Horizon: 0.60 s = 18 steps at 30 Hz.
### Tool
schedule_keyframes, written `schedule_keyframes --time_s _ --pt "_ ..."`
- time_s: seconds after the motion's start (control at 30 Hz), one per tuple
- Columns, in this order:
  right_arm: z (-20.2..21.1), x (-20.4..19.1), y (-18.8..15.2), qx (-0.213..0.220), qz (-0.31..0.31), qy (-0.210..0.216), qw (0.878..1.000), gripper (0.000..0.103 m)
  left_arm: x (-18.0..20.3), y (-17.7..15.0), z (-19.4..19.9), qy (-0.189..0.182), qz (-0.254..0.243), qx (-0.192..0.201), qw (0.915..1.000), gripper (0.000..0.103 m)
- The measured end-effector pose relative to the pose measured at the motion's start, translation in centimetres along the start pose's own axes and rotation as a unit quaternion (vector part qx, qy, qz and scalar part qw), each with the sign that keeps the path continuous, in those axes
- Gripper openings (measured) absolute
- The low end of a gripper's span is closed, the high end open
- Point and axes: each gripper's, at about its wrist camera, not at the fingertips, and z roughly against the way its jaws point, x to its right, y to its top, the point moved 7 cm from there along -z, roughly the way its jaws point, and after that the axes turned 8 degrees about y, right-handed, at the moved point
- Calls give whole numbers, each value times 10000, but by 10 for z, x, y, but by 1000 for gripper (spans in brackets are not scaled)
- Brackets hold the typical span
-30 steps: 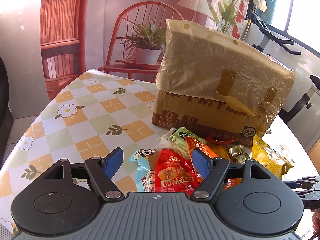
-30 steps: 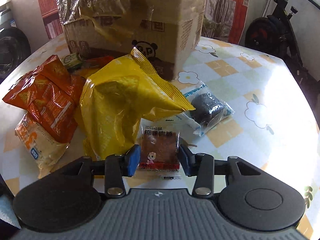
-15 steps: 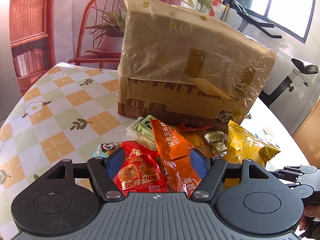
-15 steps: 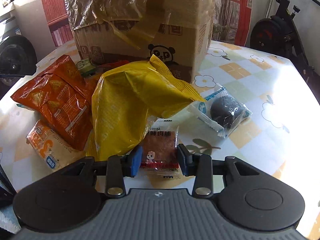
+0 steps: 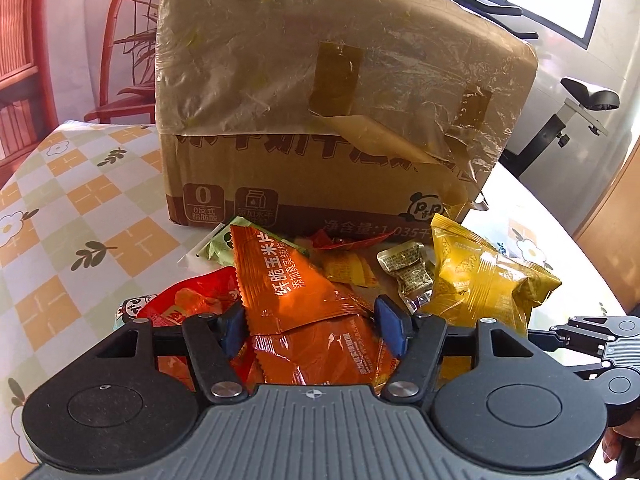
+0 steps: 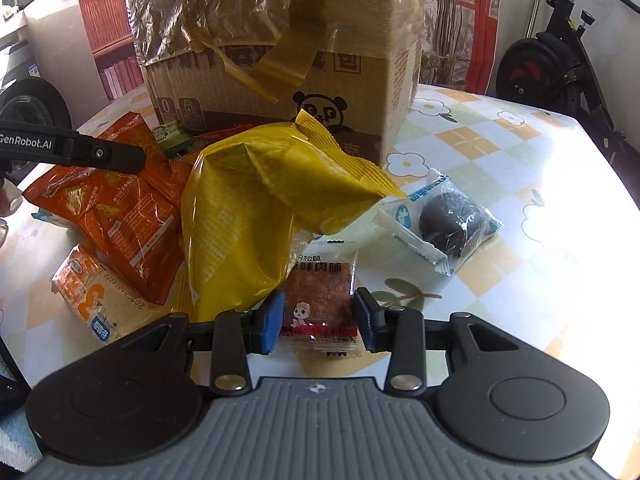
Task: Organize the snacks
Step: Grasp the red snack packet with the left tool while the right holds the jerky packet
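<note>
A pile of snack packets lies on the checked tablecloth [image 5: 80, 220] in front of a taped cardboard box [image 5: 320, 80]. My left gripper [image 5: 312, 326] hangs low over the pile, its jaws closing around an orange corn-chip bag [image 5: 296, 292] that lies between the blue pads without being clearly squeezed. A red packet [image 5: 188, 304] sits just left of it and a yellow bag [image 5: 480, 280] to the right. My right gripper [image 6: 319, 320] is shut on a small clear jerky packet [image 6: 320, 296], whose top edge tucks under the yellow bag [image 6: 260, 200].
A dark round cake in a clear wrapper [image 6: 448, 220] lies alone right of the pile. A cracker packet [image 6: 92, 296], a green packet [image 5: 218, 244] and a small foil candy [image 5: 412, 272] sit in the heap. An exercise bike [image 6: 560, 72] stands beyond the table.
My left gripper has slid right and lower, from over the red packet to over the orange bag, and its jaws have narrowed. The right gripper has kept its grip and hardly moved.
</note>
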Motion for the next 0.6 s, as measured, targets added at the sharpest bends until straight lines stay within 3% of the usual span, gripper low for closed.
schedule_keyframes --time_s 0.2,0.37,0.47,0.53,0.6 --pt "0 1 1 -4 -48 34 10000 41 -26 11 34 -394 339 371 9980 67" --pt "0 2 1 17 -131 67 9999 41 -73 13 51 172 680 514 9962 65" --pt "-1 2 1 32 -158 63 9999 41 -86 6 52 512 628 507 9954 62" --pt "-1 2 1 27 -154 65 9999 41 -84 1 47 502 523 369 9967 53" --pt "-1 2 1 21 -149 65 9999 41 -80 -3 42 428 460 296 9976 51"
